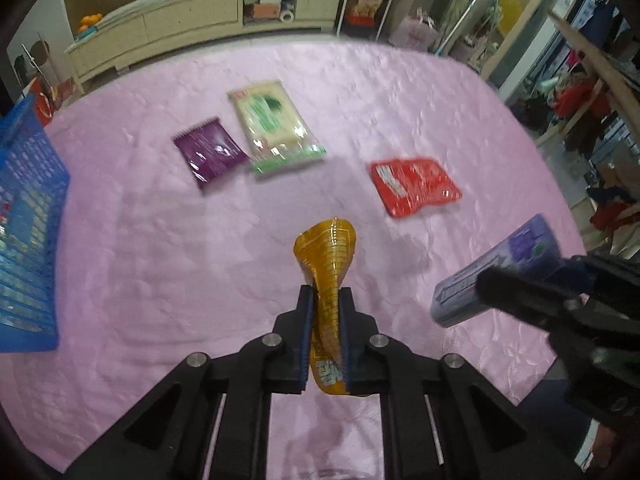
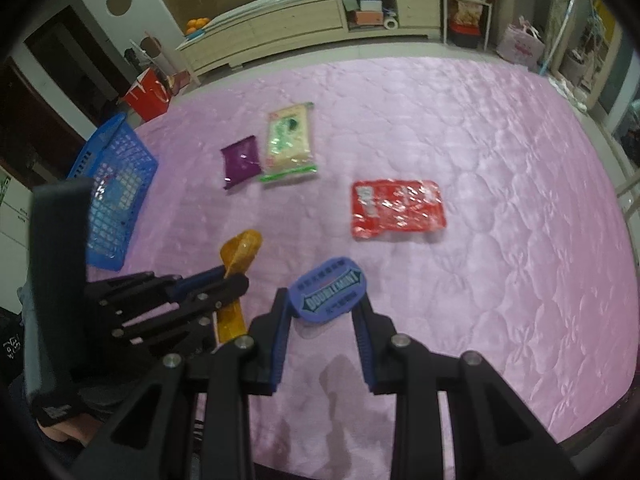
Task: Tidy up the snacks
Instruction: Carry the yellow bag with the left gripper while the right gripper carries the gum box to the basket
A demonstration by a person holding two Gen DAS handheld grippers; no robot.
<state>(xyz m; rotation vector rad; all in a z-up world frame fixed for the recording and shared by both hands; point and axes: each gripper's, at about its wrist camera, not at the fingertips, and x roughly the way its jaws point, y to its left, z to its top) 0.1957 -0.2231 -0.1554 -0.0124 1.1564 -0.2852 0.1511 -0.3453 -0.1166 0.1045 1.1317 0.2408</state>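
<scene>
I have both tongs loaded, so the sorting looks under way but far from finished, as far as I can judge. My left gripper (image 1: 326, 300) has its jaws pinched nearly together on the orange packet (image 1: 330, 264), which hangs crumpled between the pads, clear of the pink bedspread (image 1: 400, 92). My right gripper (image 2: 322, 312) stands partly open, clamped across the blue-violet gum container (image 2: 328, 292), with its printed face towards the right wrist camera. Three snacks lie loose on the bedspread: the purple packet (image 1: 210, 152) and the pale rice-cracker bag (image 1: 272, 124) just beside each other towards the far left part, and the red packet (image 1: 414, 184) apart from them, nearer the middle. The blue basket (image 2: 116, 184) sits at the bedspread's left edge; I take it as the place the snacks go, and through its mesh I see something inside, though I cannot tell what. So two items are in hand and not yet delivered, three wait. Both grippers point steeply down over the near part of the bedspread, close side by side, the left one nearer the basket. A sleeve shows behind the left gripper.
</scene>
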